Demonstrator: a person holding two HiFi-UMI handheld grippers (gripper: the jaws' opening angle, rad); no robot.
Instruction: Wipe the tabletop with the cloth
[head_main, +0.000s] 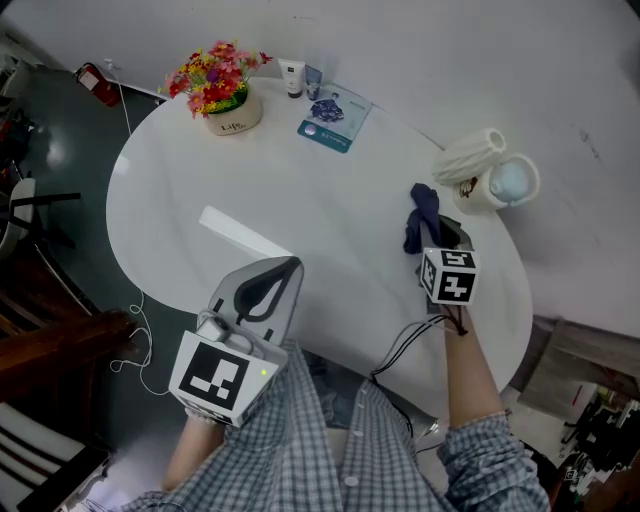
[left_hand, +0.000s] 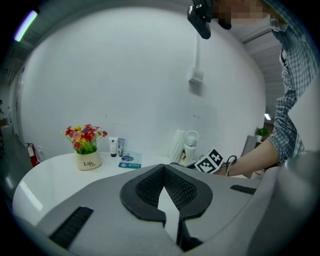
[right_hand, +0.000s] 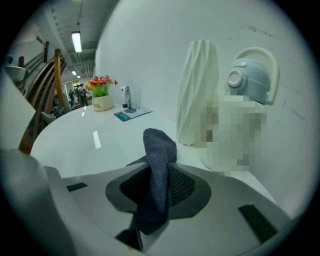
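One dark blue cloth (head_main: 421, 214) is clamped between the jaws of the right gripper (head_main: 438, 240). Its loose end sticks out past the jaw tips in a bunched fold. From the head view it sits over the right part of the white oval tabletop (head_main: 330, 215). Whether the fold touches the surface is hard to say, though it seems slightly raised.

Just beyond the cloth stand a white ribbed vase (head_main: 468, 155) and a pale blue lidded jug (head_main: 506, 183), close together near the table's far right edge.

The left gripper (head_main: 270, 288) is over the near left edge of the table, well apart from the cloth. Its jaws are together at the tips and hold nothing.

On the far side of the table a pot of red and yellow flowers (head_main: 224, 92) stands at the left. A small white tube (head_main: 292, 77) and a teal leaflet (head_main: 335, 121) lie beside it toward the right. A black cable (head_main: 405, 345) runs from the right gripper along the person's forearm. Both arms wear checked sleeves (head_main: 300, 440). A red fire extinguisher (head_main: 97, 83) lies on the dark floor beyond the table's left end.
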